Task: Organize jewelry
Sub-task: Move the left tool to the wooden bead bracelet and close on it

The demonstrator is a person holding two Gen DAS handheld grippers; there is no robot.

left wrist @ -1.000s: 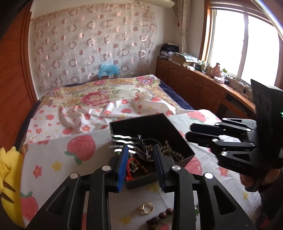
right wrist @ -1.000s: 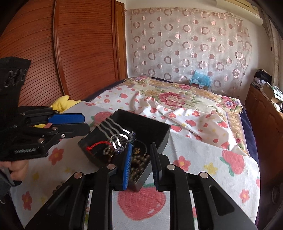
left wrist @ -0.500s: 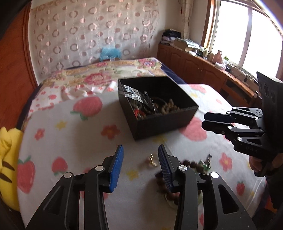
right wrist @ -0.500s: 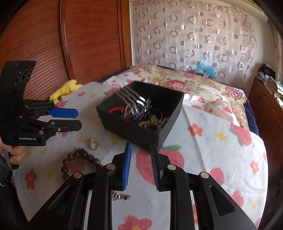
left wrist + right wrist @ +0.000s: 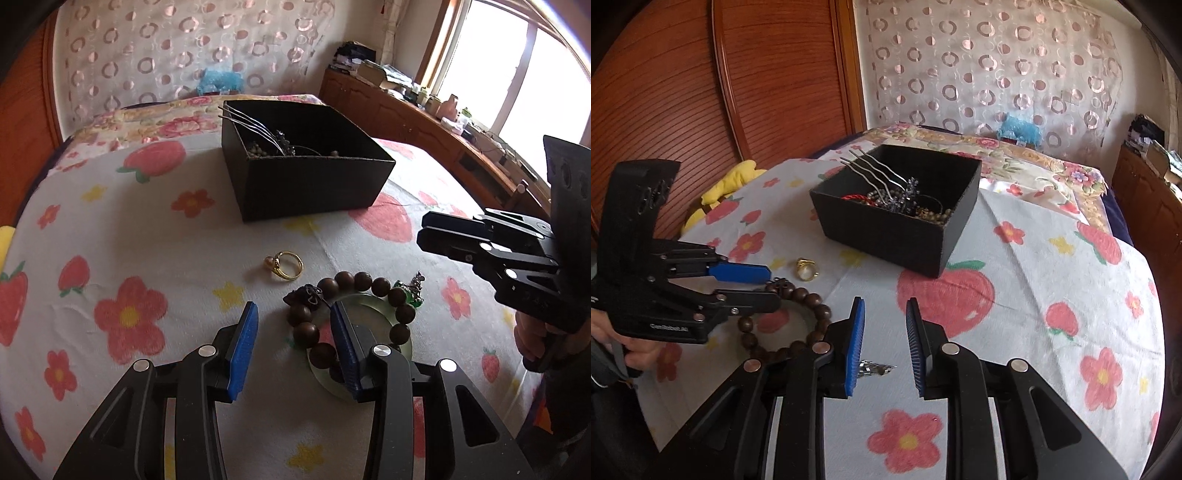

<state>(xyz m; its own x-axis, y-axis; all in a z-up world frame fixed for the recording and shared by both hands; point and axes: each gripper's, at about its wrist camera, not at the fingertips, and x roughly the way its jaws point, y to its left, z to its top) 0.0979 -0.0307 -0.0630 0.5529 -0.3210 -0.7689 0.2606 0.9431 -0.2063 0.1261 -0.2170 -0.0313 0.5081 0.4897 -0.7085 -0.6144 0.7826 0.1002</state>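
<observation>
1. Just under the left gripper [image 5: 293, 334], a brown wooden bead bracelet [image 5: 345, 317] lies looped over a pale green jade bangle [image 5: 373, 332] on the white bedsheet printed with strawberries and flowers [image 5: 147, 236]. One run of beads sits between the blue pads; the rest curves off to the gripper's right. The jaws have just been opening and now stand apart with nothing pinched.
2. The step in hand looks like the pick-up of the next loose piece, most likely the bracelet. The next move probably calls for lowering the spread fingers astride the bead string, closing on it rather than the bangle beneath, then lifting.
3. Just ahead of the left fingertips and slightly to their left lies a gold ring with a pale stone [image 5: 284, 265], clear of the beads.
4. The right gripper [image 5: 884, 341] points steeply down at bare sheet, jaws narrowly parted and empty. A small silver spiky ornament [image 5: 875, 367] lies just below its left pad, and a green-and-silver charm [image 5: 412, 291] lies beside the bracelet.
5. Both grippers tilt forward and down, each held from behind by a hand [image 5: 631, 352].
6. Farthest ahead of both stands the open black rectangular box [image 5: 306, 188], already holding silver wavy hairpins [image 5: 871, 171] and beaded pieces.
</observation>
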